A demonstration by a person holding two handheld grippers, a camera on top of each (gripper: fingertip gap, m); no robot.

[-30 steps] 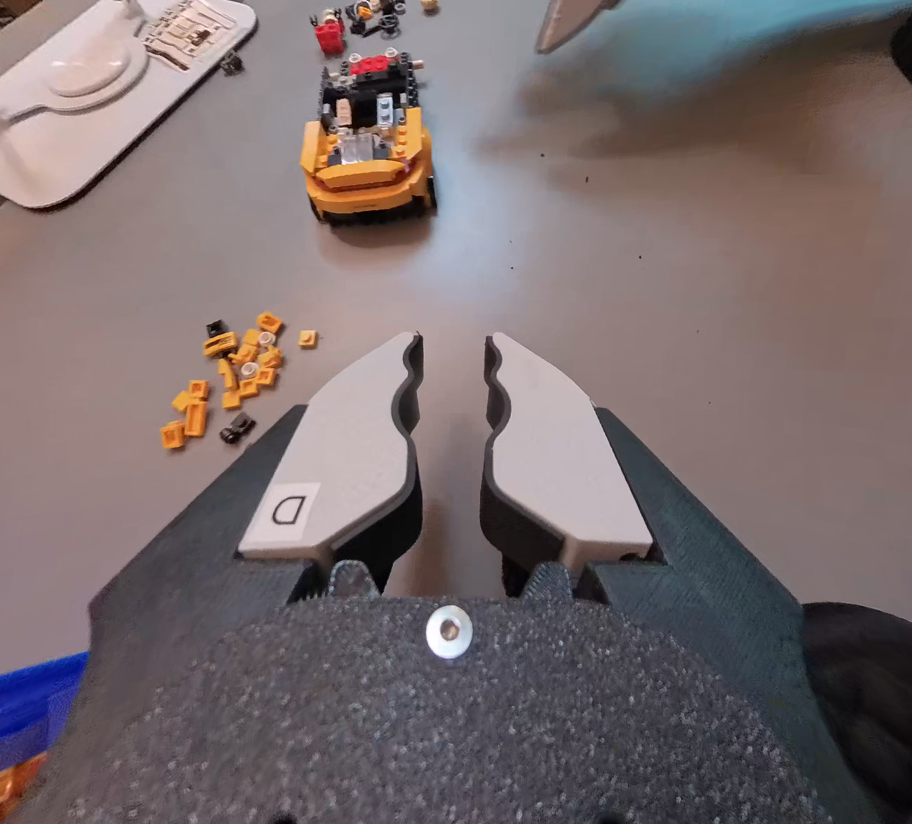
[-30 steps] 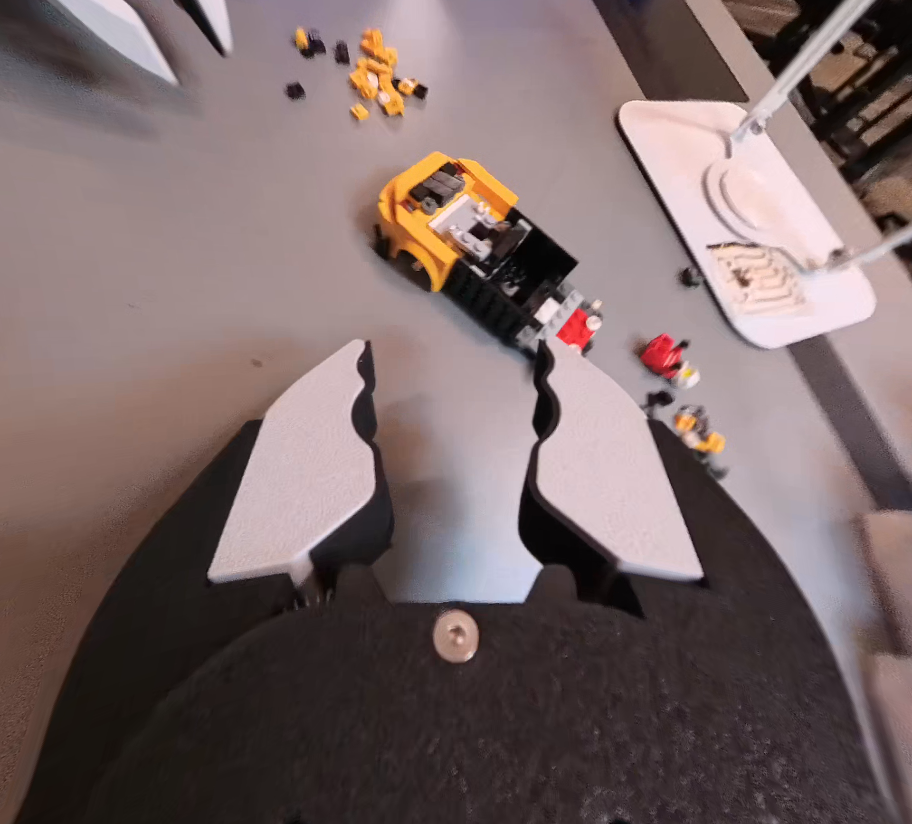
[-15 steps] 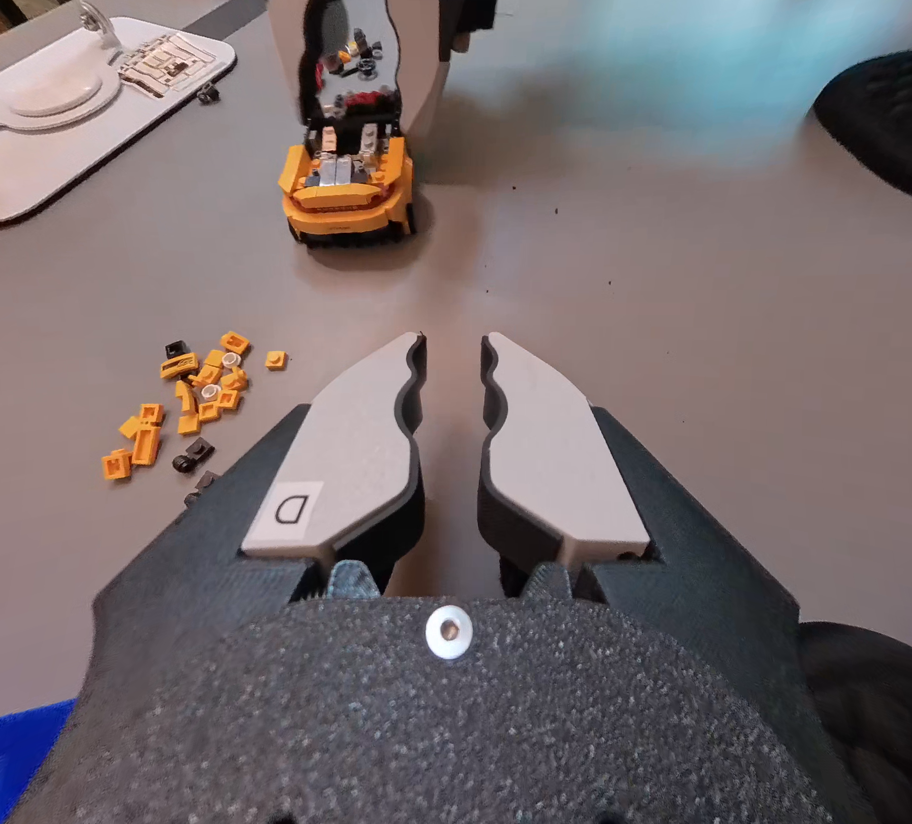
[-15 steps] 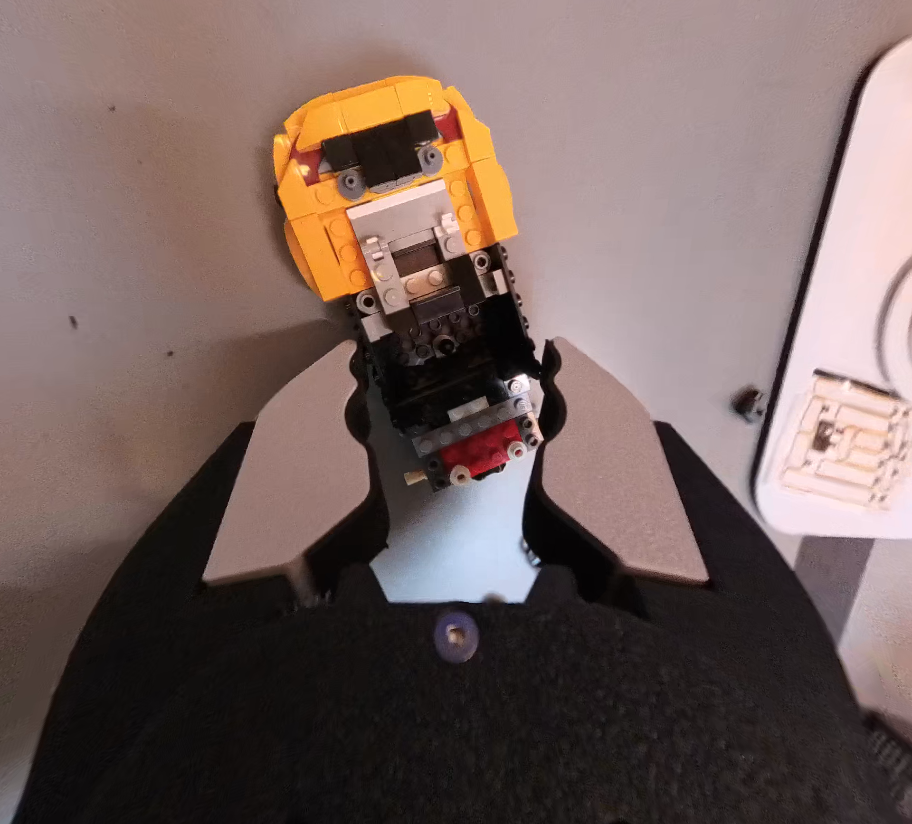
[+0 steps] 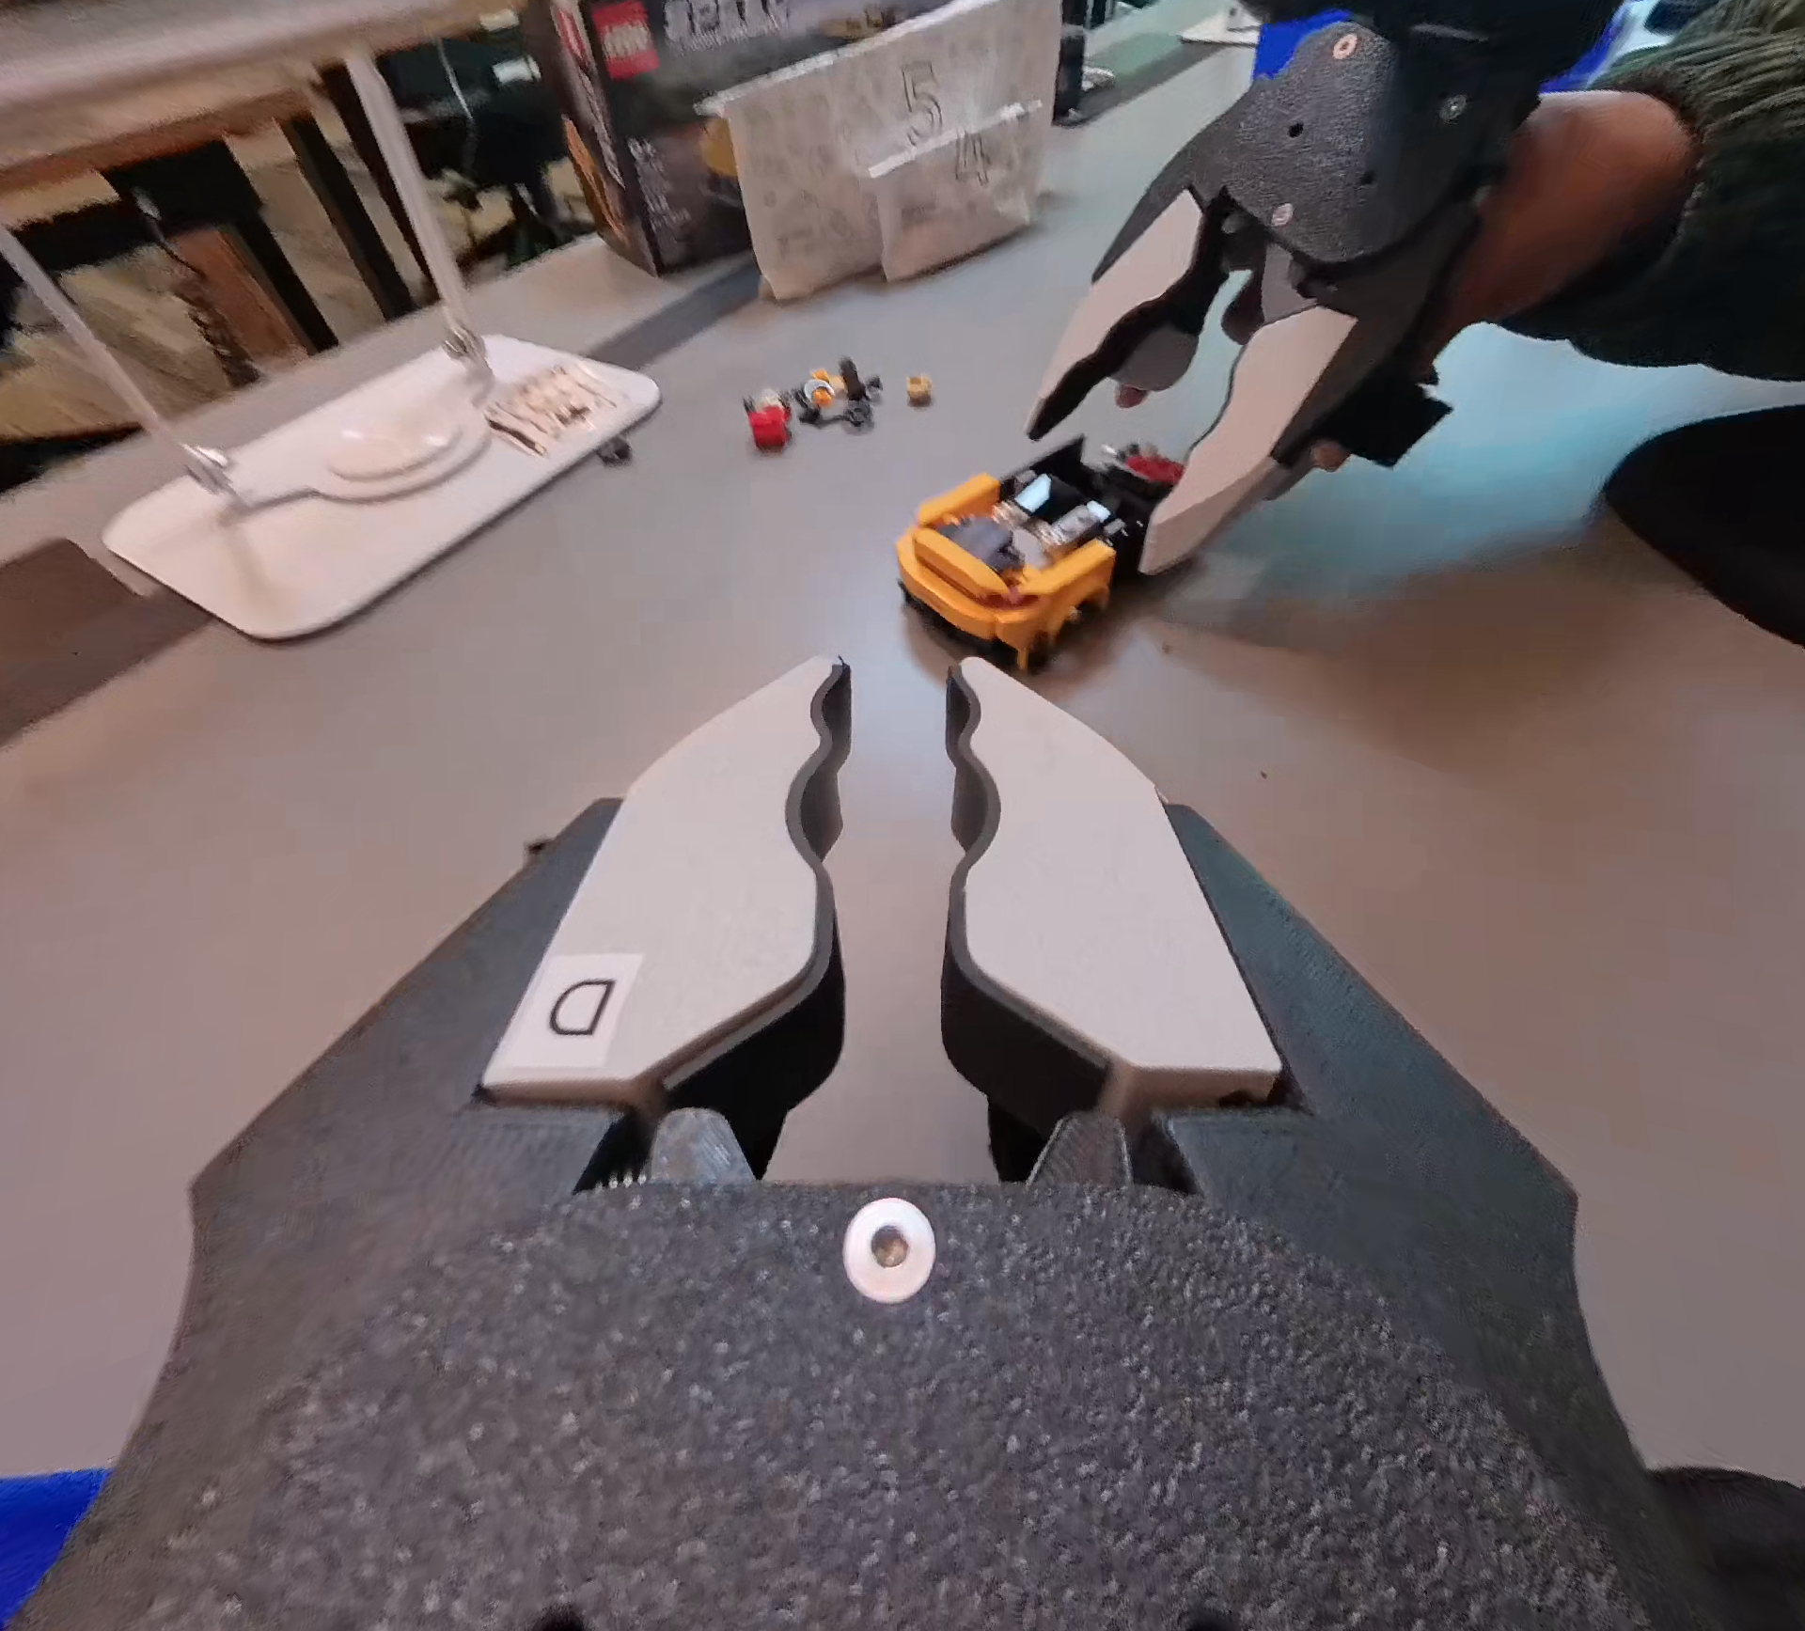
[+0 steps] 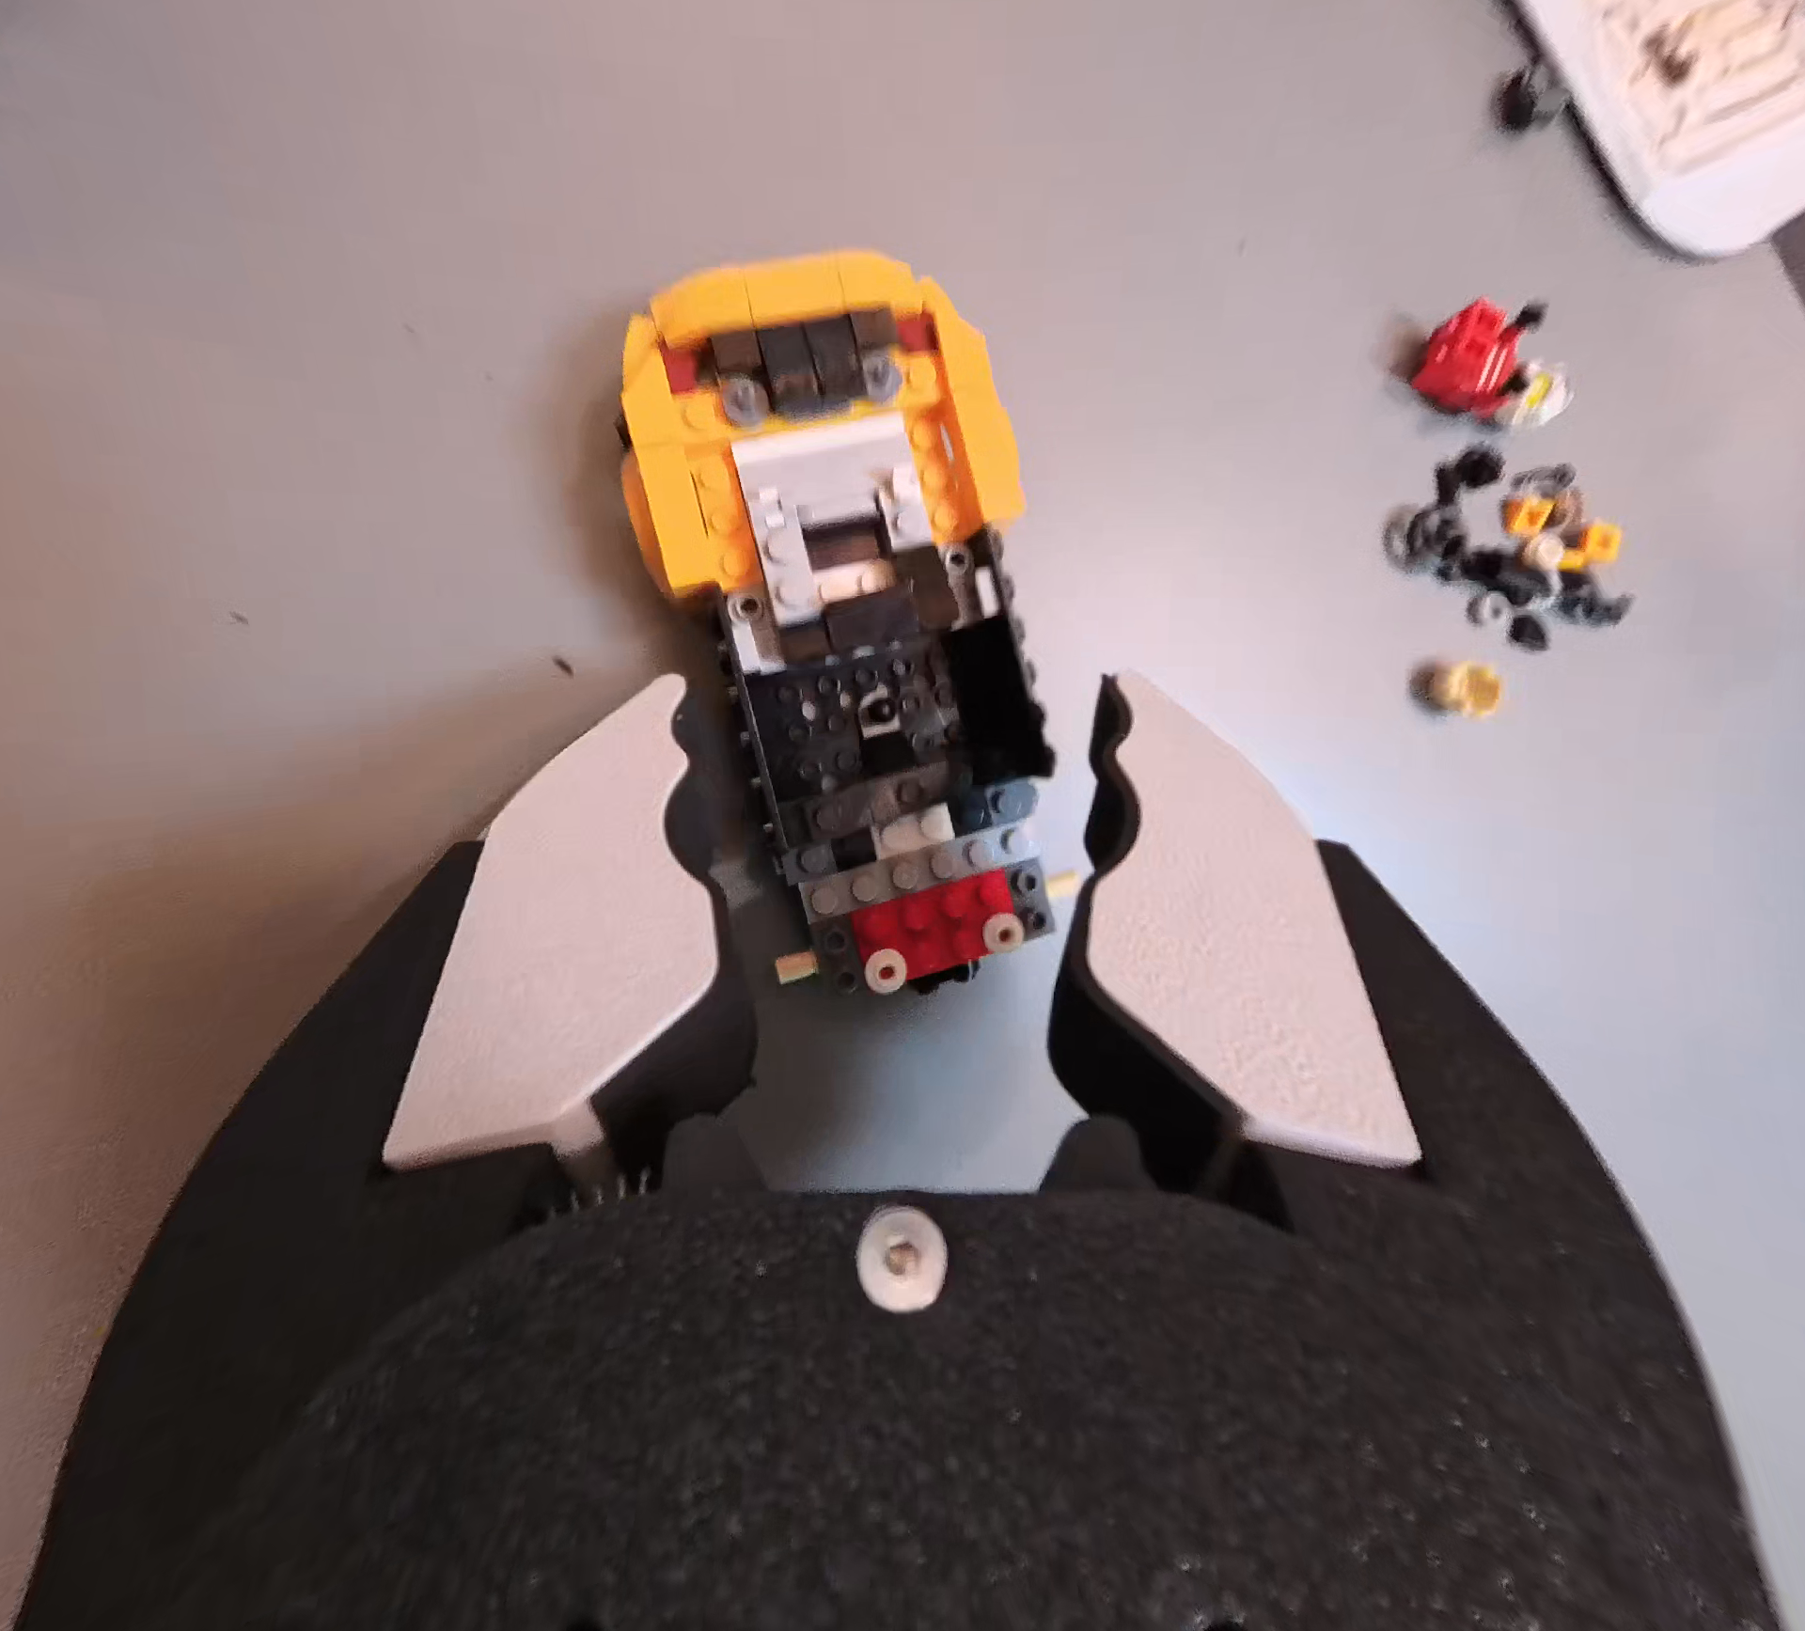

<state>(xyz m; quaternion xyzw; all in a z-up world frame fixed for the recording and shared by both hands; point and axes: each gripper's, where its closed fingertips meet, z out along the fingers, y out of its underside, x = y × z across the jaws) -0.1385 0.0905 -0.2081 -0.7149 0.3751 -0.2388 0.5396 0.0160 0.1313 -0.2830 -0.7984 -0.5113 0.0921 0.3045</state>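
While motion blurs detail, right hand-held gripper (image 6: 894, 686) straddles brick car (image 6: 830, 529) – open (ungripped).

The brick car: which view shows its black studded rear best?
The right wrist view: the brick car lies straight below, studs plain, rear between the open right tongs. The left wrist view shows it small, orange end foremost, rear partly hidden by those tongs.

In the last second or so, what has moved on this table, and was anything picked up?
The right gripper swung in over the brick-built car and now straddles its dark rear end, jaws spread wider, gaps showing on both sides. The car has turned on the table; nothing was picked up. The left gripper stays empty, jaws slightly apart. The loose bricks stay put.
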